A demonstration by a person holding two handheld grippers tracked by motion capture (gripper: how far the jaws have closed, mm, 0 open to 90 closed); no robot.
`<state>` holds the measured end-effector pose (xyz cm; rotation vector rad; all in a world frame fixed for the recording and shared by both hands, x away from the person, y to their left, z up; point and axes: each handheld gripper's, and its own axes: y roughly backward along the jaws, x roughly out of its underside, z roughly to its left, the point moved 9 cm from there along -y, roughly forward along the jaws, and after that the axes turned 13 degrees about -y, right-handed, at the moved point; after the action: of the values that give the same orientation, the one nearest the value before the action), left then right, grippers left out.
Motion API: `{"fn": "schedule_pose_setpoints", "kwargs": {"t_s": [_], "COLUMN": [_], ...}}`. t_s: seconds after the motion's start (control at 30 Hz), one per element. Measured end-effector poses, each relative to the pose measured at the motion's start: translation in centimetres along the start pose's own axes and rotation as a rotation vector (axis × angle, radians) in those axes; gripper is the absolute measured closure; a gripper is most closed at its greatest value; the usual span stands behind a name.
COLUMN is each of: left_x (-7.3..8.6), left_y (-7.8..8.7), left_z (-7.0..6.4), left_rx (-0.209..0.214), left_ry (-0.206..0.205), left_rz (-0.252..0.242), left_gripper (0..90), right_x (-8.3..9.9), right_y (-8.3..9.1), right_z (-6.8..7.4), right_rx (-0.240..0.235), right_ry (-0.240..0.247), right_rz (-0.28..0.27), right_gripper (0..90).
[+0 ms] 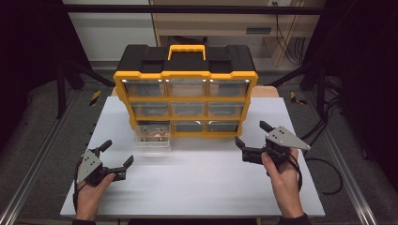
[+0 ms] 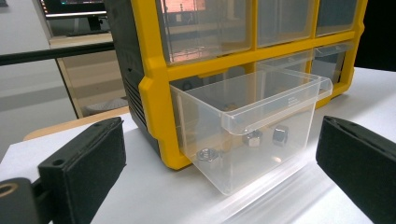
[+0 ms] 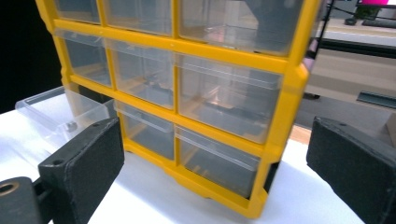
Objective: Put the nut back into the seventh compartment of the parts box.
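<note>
A yellow and black organiser box [image 1: 185,89] with clear drawers stands at the back of the white table [image 1: 197,187]. Its bottom-left drawer [image 1: 151,135] is pulled out; in the left gripper view that clear drawer [image 2: 252,126] holds several metal nuts [image 2: 254,137]. My left gripper [image 1: 117,157] hovers open at the front left, short of the drawer, nothing between its jaws. My right gripper [image 1: 251,133] hangs open at the right, near the box's lower right corner [image 3: 257,205], also holding nothing.
The box's other drawers [image 3: 224,100] are pushed in. Metal rails [image 1: 28,173] run along both sides of the table, and cables [image 1: 328,164] lie on the floor at the right. Bare table surface lies between my two hands.
</note>
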<state>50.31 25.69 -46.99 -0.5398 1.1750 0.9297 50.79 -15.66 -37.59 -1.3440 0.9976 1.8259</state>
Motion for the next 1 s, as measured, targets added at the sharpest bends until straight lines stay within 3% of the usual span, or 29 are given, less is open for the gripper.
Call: {"fn": "schedule_pose_setpoints", "kwargs": {"t_s": [0.4,1.0], "left_x": [0.0,0.0], "left_y": [0.0,0.0], "left_z": [0.0,-0.1], "left_rx": [0.001,0.002], "left_ry": [-0.002,-0.002], "left_rz": [0.001,0.002], "left_gripper": [1.2,1.3], "right_x": [1.4,3.3], "right_y": [1.5,2.8], "right_z": [-1.9,-3.4], "right_rx": [0.025,0.043], "right_ry": [-0.028,-0.04], "right_rz": [-0.003,0.005], "right_gripper": [4.3,3.8]}}
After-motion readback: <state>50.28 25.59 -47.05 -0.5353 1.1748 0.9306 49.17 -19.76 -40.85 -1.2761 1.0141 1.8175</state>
